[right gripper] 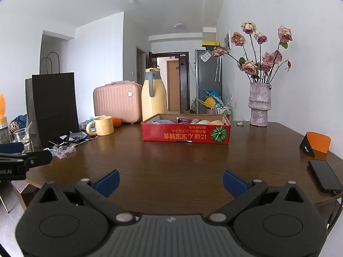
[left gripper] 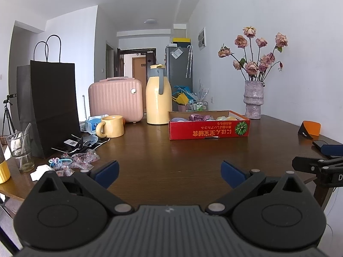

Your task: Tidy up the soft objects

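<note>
So the right wrist cam is catching a phone (right gripper: 325, 176) lying near the table (right gripper: 171, 167) edge at about 3 o'clock, fully in view, while the left cam is only getting a sliver of it (left gripper: 320, 144) behind the right gripper's finger. The left cam is showing more of the mess at 9 o'clock though: a glass (left gripper: 20, 151) with a straw, candy wrappers (left gripper: 82, 160) and a crumpled tissue (left gripper: 41, 171), all sitting close to the near-left edge. Both grippers are hovering over bare wood, with the left gripper (left gripper: 169, 171) and right gripper (right gripper: 170, 181) each holding their jaws wide apart, gripping nothing. There's a big open stretch of tabletop running between them and the box (right gripper: 185, 131) at 12 o'clock. The orange stand (right gripper: 317, 143) is sitting near the right edge at 2 o'clock. The red box is lying open-topped, and the soft stuff (right gripper: 188, 121), lilac, purple and pale yellow lumps, is piled inside it; can't tell what each piece is. Behind it a flask (left gripper: 158, 95), pink case (left gripper: 115, 99) and vase (left gripper: 254, 99) are standing upright, a mug (left gripper: 111, 126) and black bag (left gripper: 51, 105) off at 10 o'clock.
</note>
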Available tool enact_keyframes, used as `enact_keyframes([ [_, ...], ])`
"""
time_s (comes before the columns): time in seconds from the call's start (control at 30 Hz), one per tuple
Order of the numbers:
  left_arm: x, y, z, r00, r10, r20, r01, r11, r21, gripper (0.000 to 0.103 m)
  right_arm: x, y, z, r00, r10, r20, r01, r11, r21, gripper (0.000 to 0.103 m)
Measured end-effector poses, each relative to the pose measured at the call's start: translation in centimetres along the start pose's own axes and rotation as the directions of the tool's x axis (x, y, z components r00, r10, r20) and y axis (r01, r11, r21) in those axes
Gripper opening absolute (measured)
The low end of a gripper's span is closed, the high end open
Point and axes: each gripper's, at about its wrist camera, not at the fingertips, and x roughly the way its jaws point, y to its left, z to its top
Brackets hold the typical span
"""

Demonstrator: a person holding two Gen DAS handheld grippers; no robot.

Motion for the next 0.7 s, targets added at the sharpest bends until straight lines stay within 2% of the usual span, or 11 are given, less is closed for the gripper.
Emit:
enact_keyframes([
  [0.7,-0.22,0.15,0.06,0.999,-0.023,0.025,0.023,1.0,-0.003,0.103,-0.04,-0.36,0.27,1.0,0.003,-0.002,-0.003,1.0,0.018,0.103],
])
